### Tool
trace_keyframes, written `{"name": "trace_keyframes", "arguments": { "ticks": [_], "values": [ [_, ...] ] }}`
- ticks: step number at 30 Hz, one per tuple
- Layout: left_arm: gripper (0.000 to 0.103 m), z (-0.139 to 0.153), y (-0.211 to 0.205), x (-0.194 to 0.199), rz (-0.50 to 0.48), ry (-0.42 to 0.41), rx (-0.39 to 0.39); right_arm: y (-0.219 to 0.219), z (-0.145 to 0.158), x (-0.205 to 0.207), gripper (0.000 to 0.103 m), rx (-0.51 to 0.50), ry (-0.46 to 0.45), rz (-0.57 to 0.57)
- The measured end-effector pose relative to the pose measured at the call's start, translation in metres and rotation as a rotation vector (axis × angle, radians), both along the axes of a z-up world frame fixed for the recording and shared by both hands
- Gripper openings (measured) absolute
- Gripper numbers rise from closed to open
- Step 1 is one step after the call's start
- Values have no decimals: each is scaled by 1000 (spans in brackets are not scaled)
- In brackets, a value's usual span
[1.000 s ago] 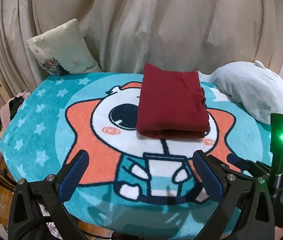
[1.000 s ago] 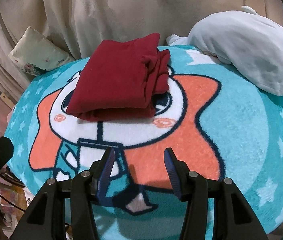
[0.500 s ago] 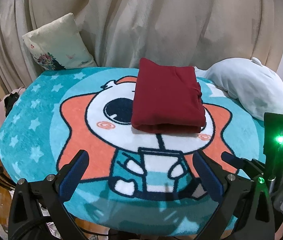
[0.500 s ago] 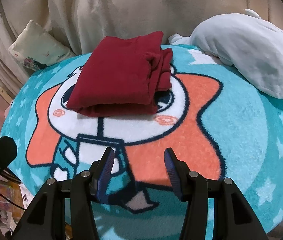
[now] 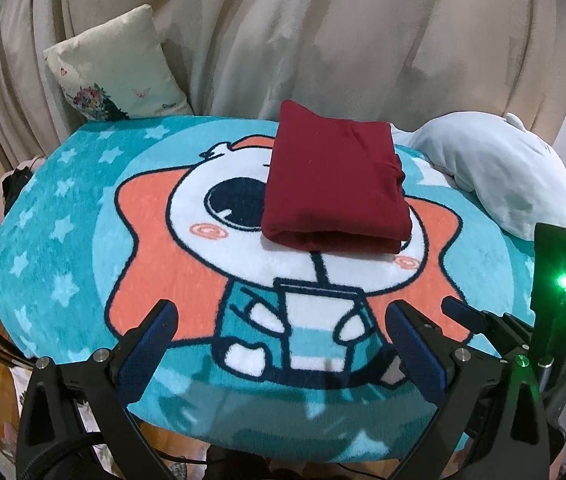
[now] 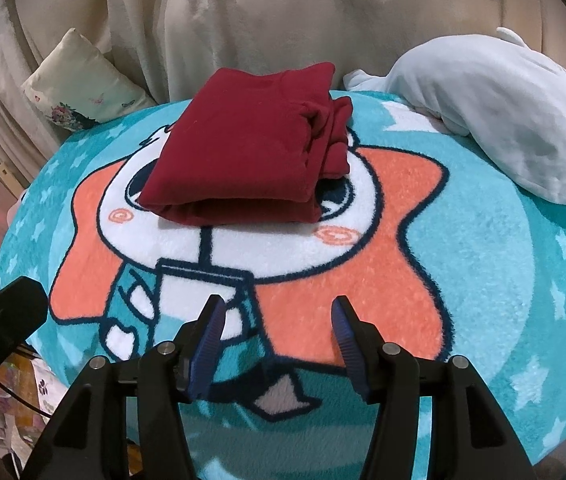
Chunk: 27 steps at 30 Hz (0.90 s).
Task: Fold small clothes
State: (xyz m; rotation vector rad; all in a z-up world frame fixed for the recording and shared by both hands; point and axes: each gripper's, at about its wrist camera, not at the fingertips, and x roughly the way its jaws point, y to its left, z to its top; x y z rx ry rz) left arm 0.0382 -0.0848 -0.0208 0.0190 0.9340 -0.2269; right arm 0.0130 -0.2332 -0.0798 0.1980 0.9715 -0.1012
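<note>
The folded garment (image 5: 335, 184) lies on the blanket (image 5: 63, 216), toward its far side and a little right of middle. Behind the blanket hangs a curtain (image 5: 323, 32). A pillow (image 5: 115, 68) leans against the curtain at the far left corner. A plush toy (image 5: 499, 172) lies at the far right, near the garment but apart from it. The left gripper (image 5: 283, 344) and right gripper (image 6: 279, 332) hang over the near edge, well apart from the garment.

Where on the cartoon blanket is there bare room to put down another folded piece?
Free: the star-printed teal area left of the folded red garment, toward the floral pillow, and the blanket between the garment and both grippers. Crowded: the far right, where the white plush lies near the garment.
</note>
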Motion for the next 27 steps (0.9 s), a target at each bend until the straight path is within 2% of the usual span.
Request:
{"name": "trace_keyframes", "arguments": {
  "ticks": [27],
  "values": [
    [103,-6,3,-3,5,24,-16,6,-3,-5,60,-42,1,27]
  ]
}}
